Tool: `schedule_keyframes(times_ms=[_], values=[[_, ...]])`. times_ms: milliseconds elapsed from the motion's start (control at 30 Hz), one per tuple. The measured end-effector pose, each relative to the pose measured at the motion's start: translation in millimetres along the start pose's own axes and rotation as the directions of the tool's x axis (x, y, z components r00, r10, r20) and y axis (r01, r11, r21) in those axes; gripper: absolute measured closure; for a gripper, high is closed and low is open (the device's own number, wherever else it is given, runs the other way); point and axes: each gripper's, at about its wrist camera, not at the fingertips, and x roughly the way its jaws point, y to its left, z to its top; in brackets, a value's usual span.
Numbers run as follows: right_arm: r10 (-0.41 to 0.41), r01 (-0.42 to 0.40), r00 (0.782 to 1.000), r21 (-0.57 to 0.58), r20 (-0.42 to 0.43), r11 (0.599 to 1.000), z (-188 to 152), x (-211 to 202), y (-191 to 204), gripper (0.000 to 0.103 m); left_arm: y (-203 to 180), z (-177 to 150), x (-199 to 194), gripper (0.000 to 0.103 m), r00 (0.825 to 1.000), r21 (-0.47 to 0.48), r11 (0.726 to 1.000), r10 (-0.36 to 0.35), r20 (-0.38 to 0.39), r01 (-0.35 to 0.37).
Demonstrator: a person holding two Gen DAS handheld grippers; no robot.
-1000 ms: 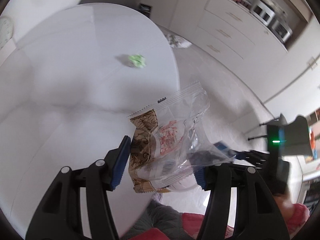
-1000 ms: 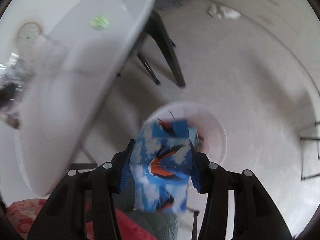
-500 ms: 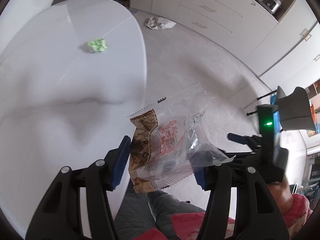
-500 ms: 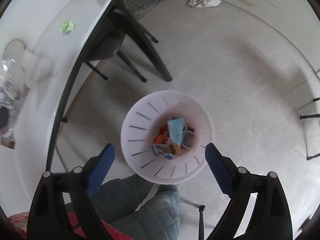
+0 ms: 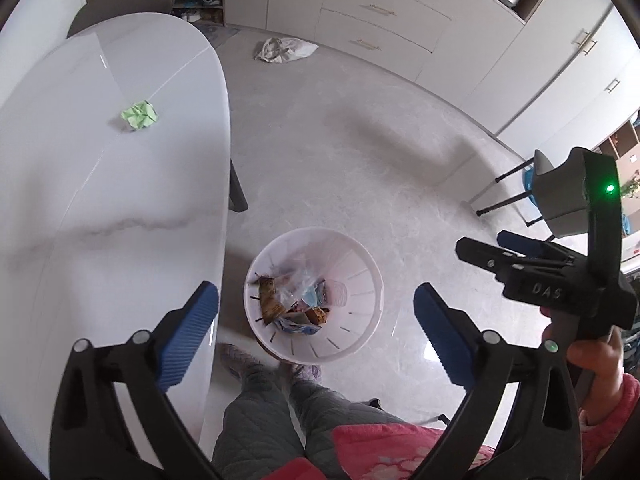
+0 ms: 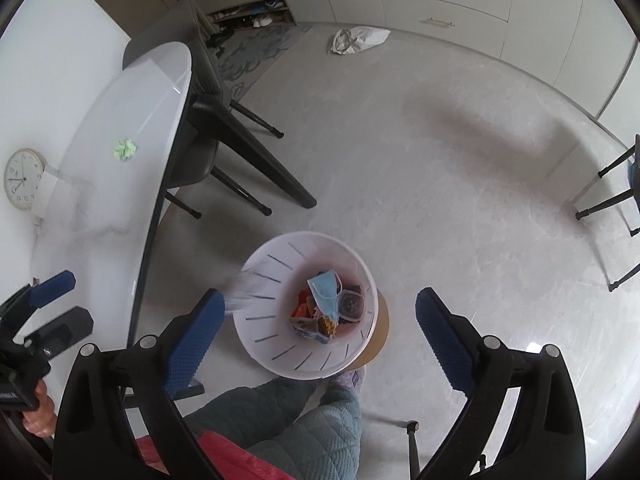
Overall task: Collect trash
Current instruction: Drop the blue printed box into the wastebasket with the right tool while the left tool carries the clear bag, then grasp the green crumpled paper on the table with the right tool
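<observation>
- Left of the left gripper, the white table carries a crumpled green paper; its curved edge runs just beside the left finger.
- Both grippers are spread wide and hold nothing; the white bin sits on the floor between their fingers, trash inside.
- Only the right wrist view shows the right gripper, a blurred clear wrapper at the bin's left rim, and a wall clock.
- To the right lies bare floor.
</observation>
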Motion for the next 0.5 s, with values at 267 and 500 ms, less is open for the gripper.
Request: schedule_keyframes(times_ms=[267,500], values=[[0.083,-0.082,0.996,-0.102,0.011,0.991,26.8,-0.8,54.2,0.007,33.2,-5.0,-30.3,0.008,0.996,-0.156,0.987,0.046,0.071,-0.034],[0.167,-0.158,0.986,-0.339,-0.002,0.927,63.0,26.3,164.7,0.007,100.7,-21.5,-76.7,0.008,0.956,-0.373,0.911,0.25,0.155,-0.178]])
